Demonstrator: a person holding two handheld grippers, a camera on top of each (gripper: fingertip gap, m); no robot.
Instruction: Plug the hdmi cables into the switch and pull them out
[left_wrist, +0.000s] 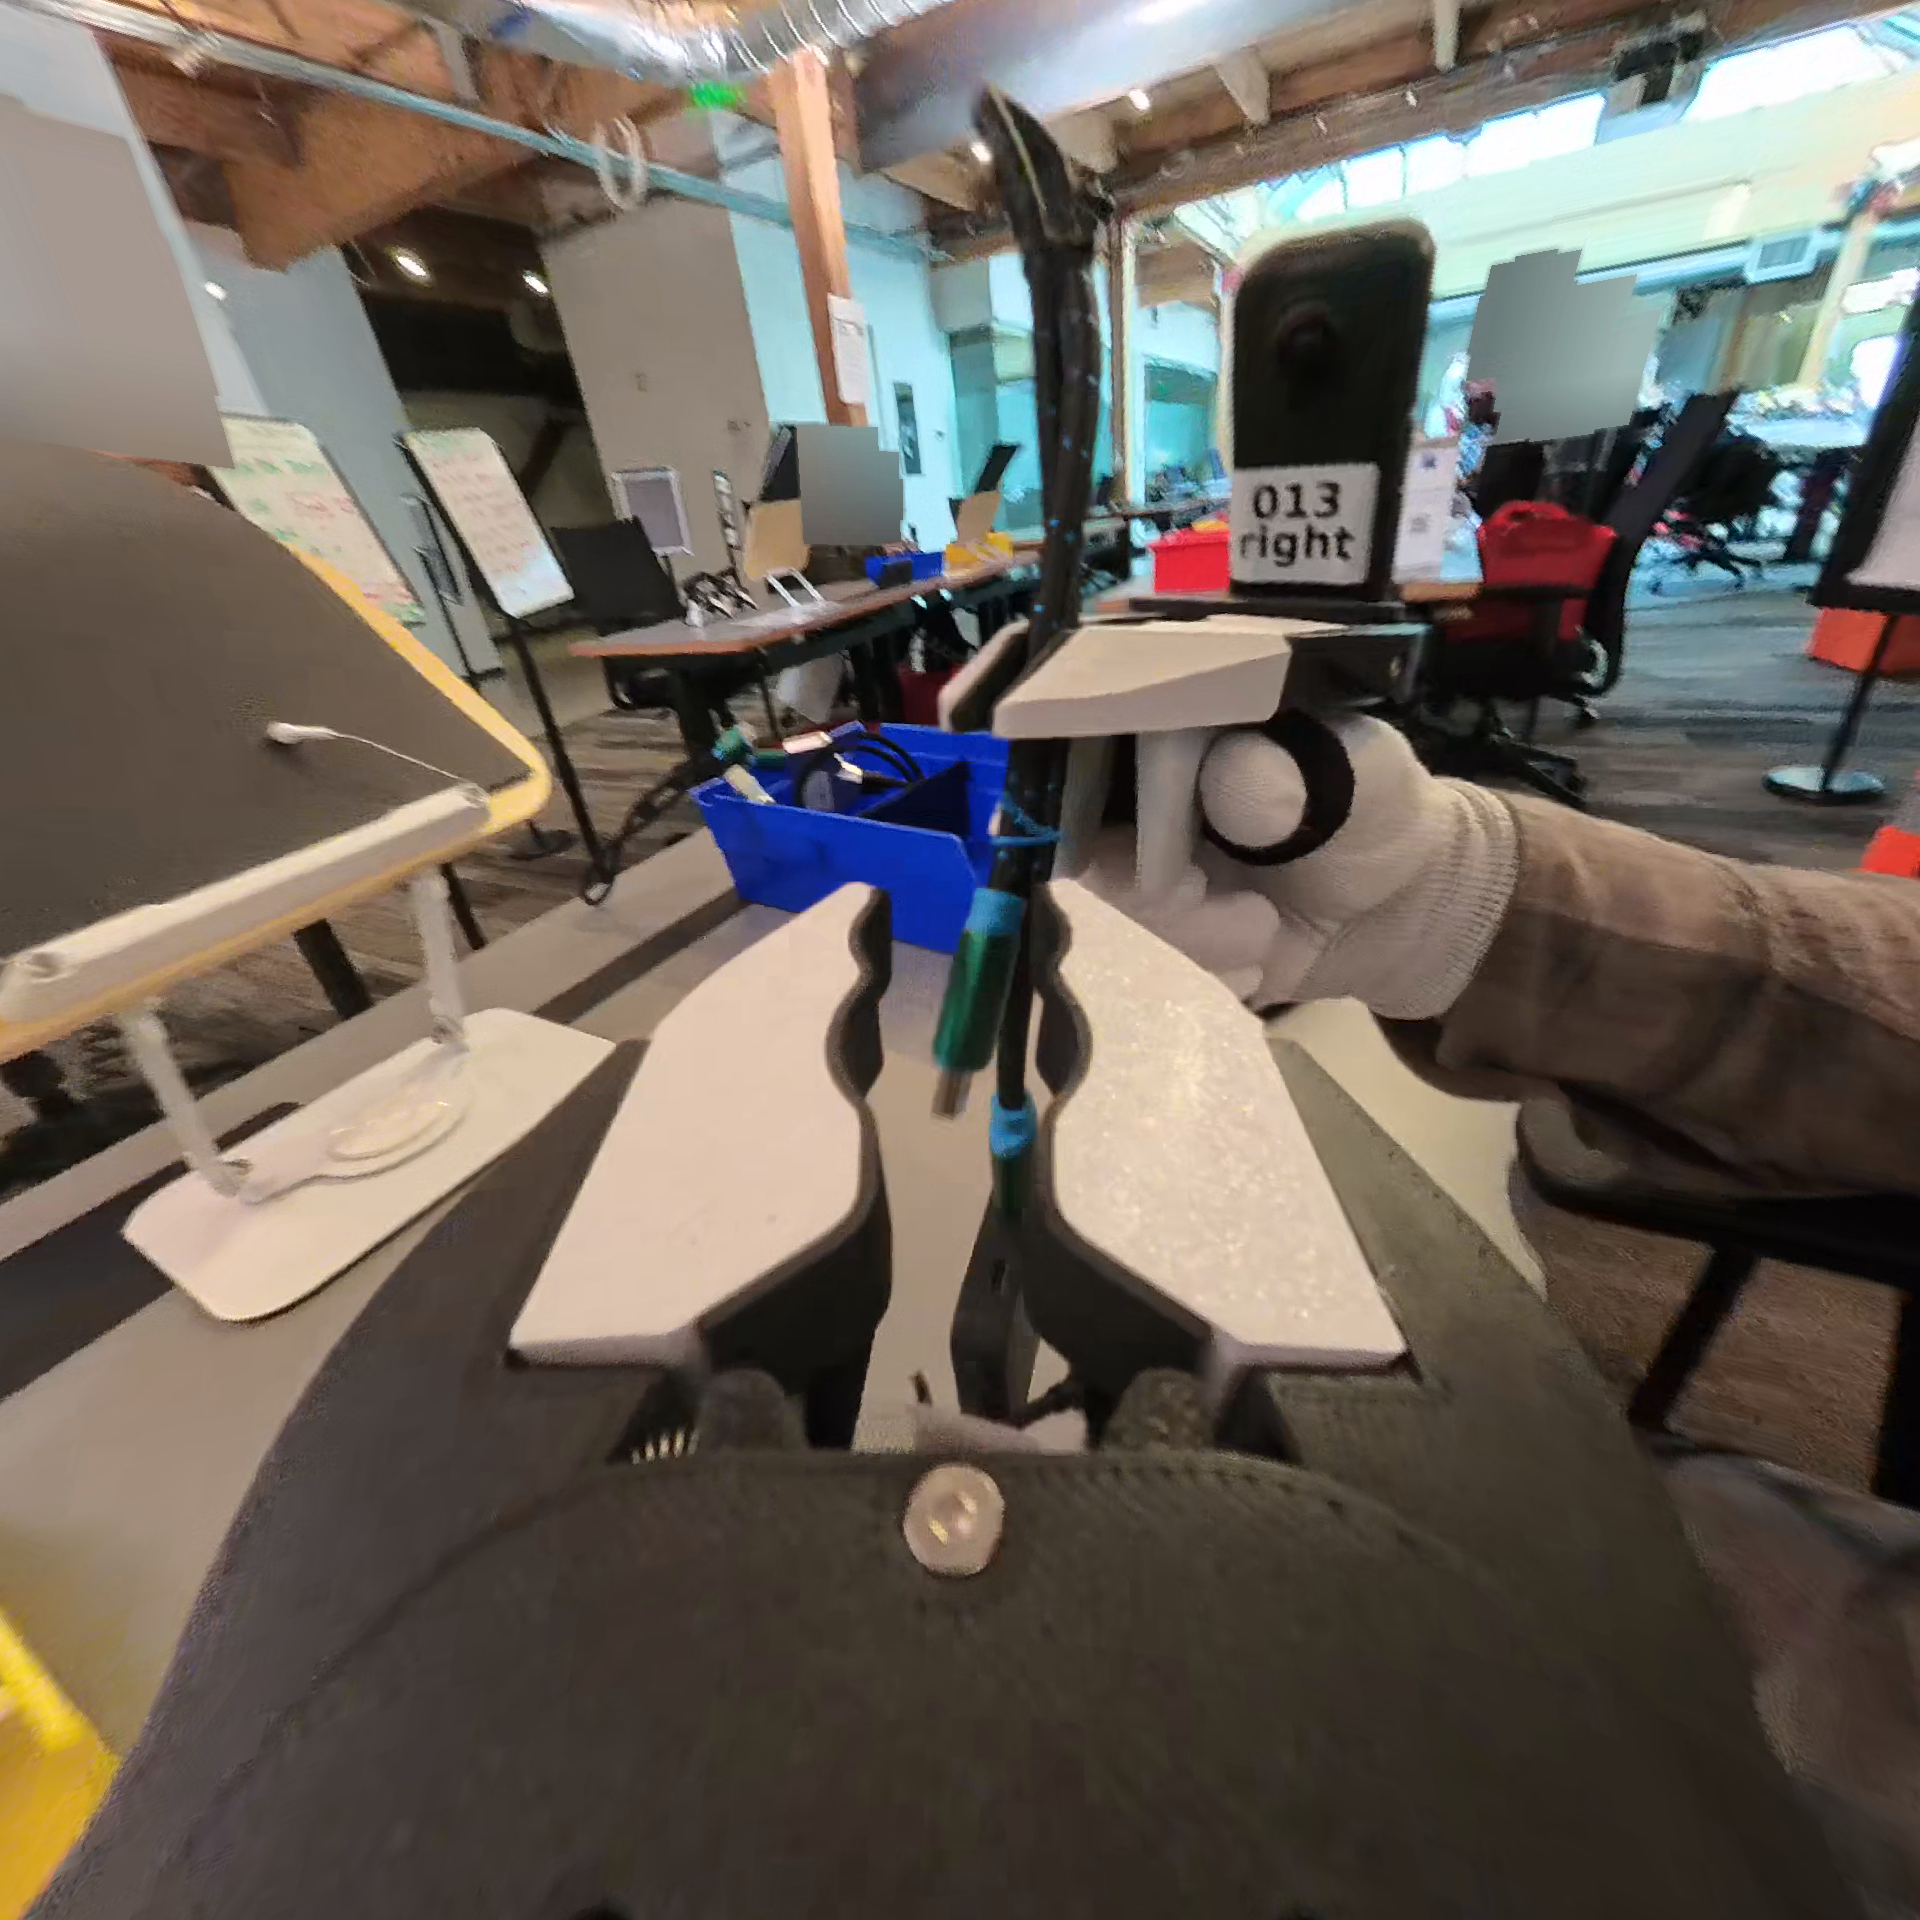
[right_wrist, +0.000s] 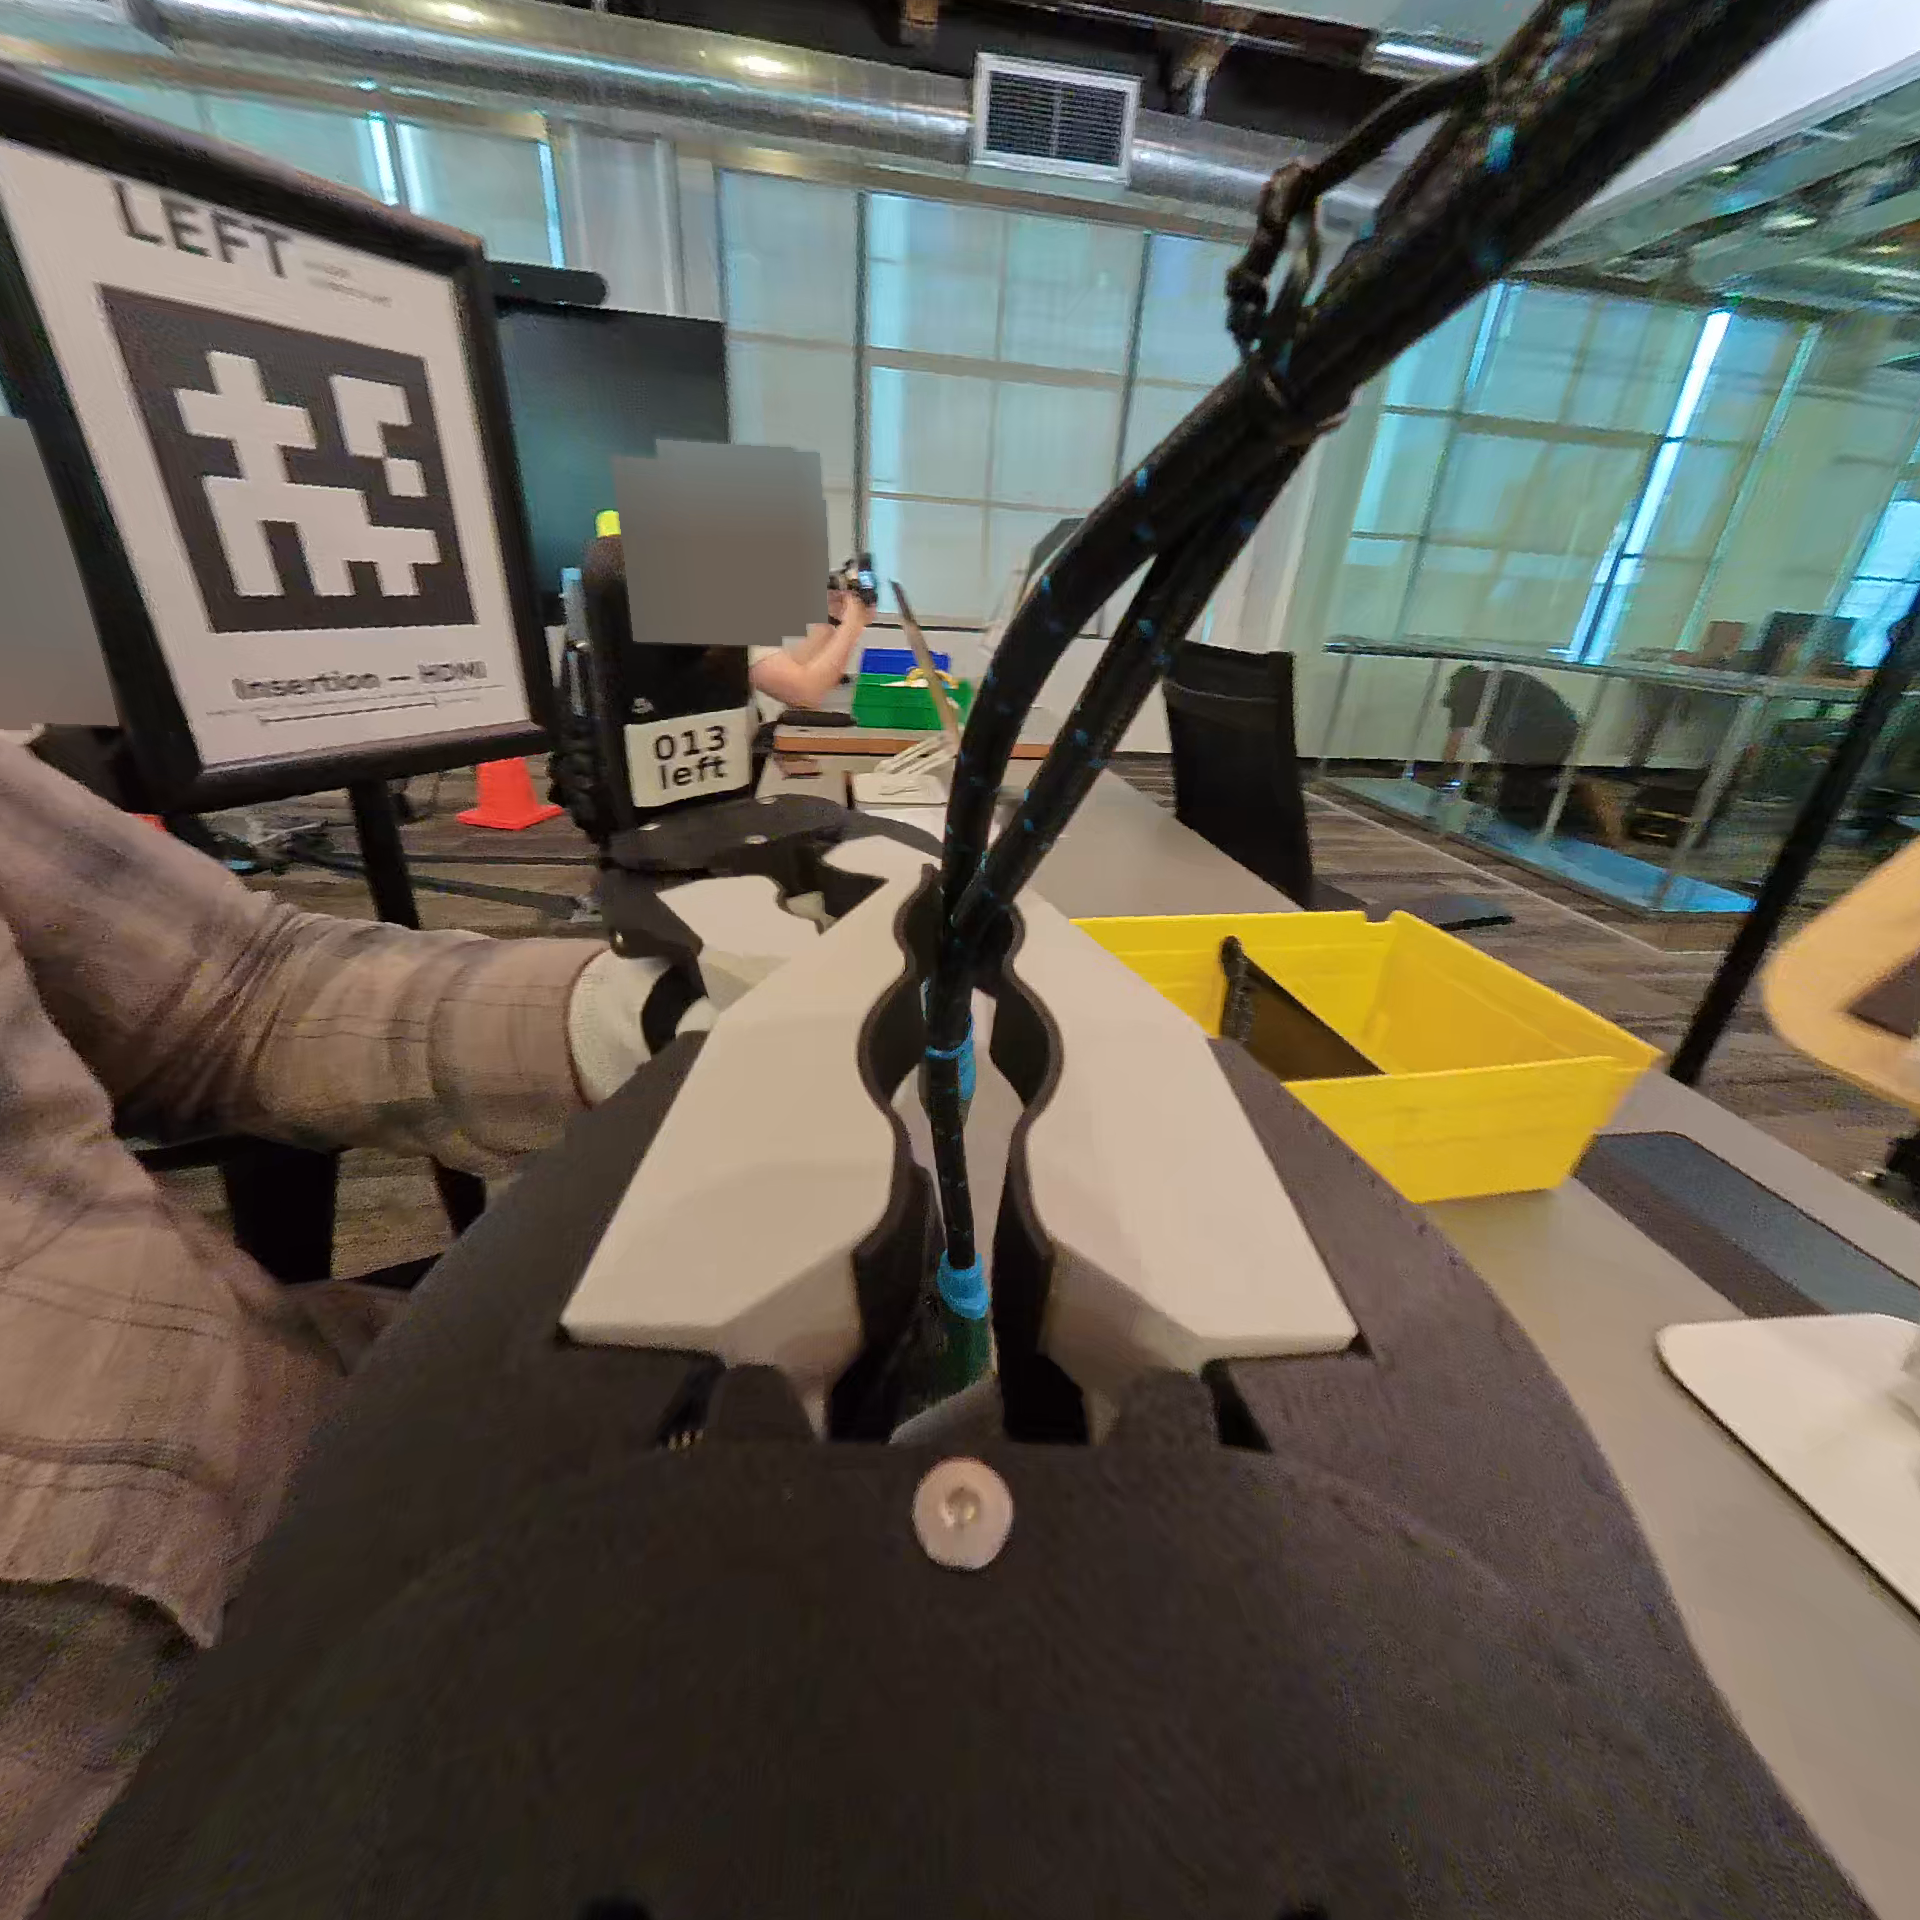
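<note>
While the right gripper (right_wrist: 951, 940) pinches the braided cables (right_wrist: 1049, 707) to steady them, the left gripper (left_wrist: 961, 935) stands narrowly open around a dangling green plug (left_wrist: 964, 997), seemingly preparing to grasp it.

cables (right_wrist: 961, 1049) between right claw (right_wrist: 961, 935) fingers | bin (right_wrist: 1455, 1101) right, on table (right_wrist: 1621, 1351)

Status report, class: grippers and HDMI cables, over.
Right gripper shut on HDMI cables. Left gripper open, cables running between its jaws. One green plug dangling free. Switch not made out.
</note>
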